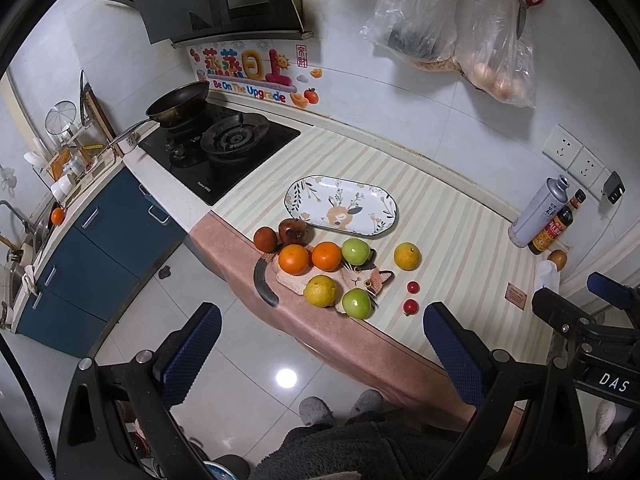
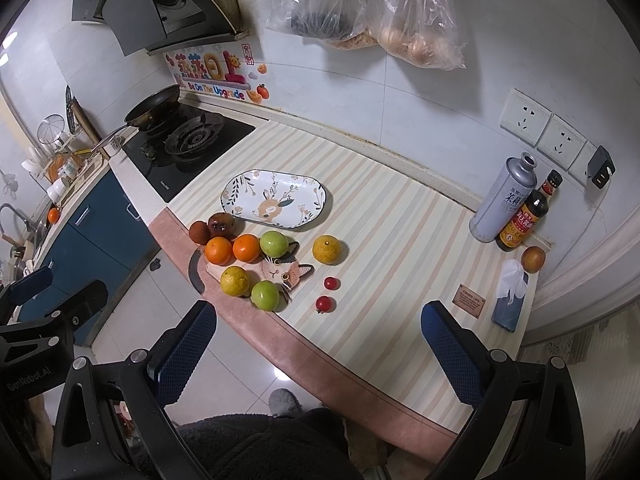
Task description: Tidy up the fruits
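An empty oval floral plate [image 1: 342,205] [image 2: 276,199] lies on the striped counter mat. In front of it, on and around a cat-shaped mat [image 1: 368,278] [image 2: 286,272], sit two oranges [image 1: 294,259] [image 2: 219,251], two green apples [image 1: 355,251] [image 2: 265,295], two yellow citrus [image 1: 407,256] [image 2: 327,250], two dark red-brown fruits [image 1: 265,239] [image 2: 221,224] and two cherry tomatoes [image 1: 410,306] [image 2: 324,303]. My left gripper [image 1: 322,340] is open and empty, held above the counter's front edge. My right gripper [image 2: 318,336] is open and empty, above the counter to the right.
A gas stove [image 1: 224,152] with a pan [image 1: 178,106] is at the left. A metal canister [image 2: 504,200], sauce bottle [image 2: 520,220], a small fruit [image 2: 533,259] and a tissue pack [image 2: 510,296] stand at the right. Plastic bags [image 2: 416,20] hang on the wall.
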`<act>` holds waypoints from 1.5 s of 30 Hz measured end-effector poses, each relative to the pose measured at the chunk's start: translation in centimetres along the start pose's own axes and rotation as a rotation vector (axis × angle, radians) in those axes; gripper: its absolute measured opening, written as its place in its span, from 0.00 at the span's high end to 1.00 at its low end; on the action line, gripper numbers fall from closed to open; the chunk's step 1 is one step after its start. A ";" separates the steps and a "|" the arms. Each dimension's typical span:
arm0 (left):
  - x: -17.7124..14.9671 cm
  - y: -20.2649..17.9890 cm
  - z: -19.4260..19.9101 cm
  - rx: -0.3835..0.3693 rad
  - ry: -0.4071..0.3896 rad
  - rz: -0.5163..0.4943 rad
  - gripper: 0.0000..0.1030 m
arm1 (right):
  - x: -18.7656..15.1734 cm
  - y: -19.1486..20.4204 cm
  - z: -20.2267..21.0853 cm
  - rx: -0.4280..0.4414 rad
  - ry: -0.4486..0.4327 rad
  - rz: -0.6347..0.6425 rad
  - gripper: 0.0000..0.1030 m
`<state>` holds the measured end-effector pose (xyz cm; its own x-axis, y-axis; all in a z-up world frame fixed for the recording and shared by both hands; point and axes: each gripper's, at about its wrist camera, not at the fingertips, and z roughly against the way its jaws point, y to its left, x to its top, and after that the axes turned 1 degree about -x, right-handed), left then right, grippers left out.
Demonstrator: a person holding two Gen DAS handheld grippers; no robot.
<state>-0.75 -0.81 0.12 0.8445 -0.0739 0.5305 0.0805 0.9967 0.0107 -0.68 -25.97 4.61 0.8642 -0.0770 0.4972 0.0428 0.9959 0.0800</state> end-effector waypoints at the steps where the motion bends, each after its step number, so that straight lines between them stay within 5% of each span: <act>1: 0.1 0.0 0.0 0.000 0.000 -0.001 0.00 | 0.0 0.0 0.0 -0.001 0.001 0.001 0.00; 19: 0.0 0.2 0.0 -0.004 -0.005 0.015 0.00 | 0.2 -0.5 -0.4 0.027 -0.002 -0.029 0.00; 24: 1.0 0.9 -1.7 0.074 -0.046 0.046 0.00 | 1.1 -2.0 -3.2 0.100 0.022 -0.092 0.00; 30: 1.9 2.8 -6.8 0.243 -0.046 0.068 0.00 | 1.9 -1.4 -10.7 0.198 0.118 -0.092 0.00; 35: 2.2 5.6 -13.0 0.337 0.052 0.072 0.00 | 1.6 0.6 -19.5 0.232 0.238 -0.090 0.00; 40: 2.3 8.4 -19.6 0.314 0.189 0.074 0.00 | -0.1 3.4 -28.3 0.216 0.360 -0.093 0.06; 45: 3.0 10.6 -27.5 0.179 0.357 0.058 0.05 | -2.1 5.7 -35.4 0.194 0.499 -0.110 0.29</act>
<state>17.20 8.59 -21.48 0.9783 0.0075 0.2070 -0.0401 0.9873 0.1537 15.45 -18.41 -26.57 0.9948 -0.1012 0.0108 0.0937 0.9525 0.2899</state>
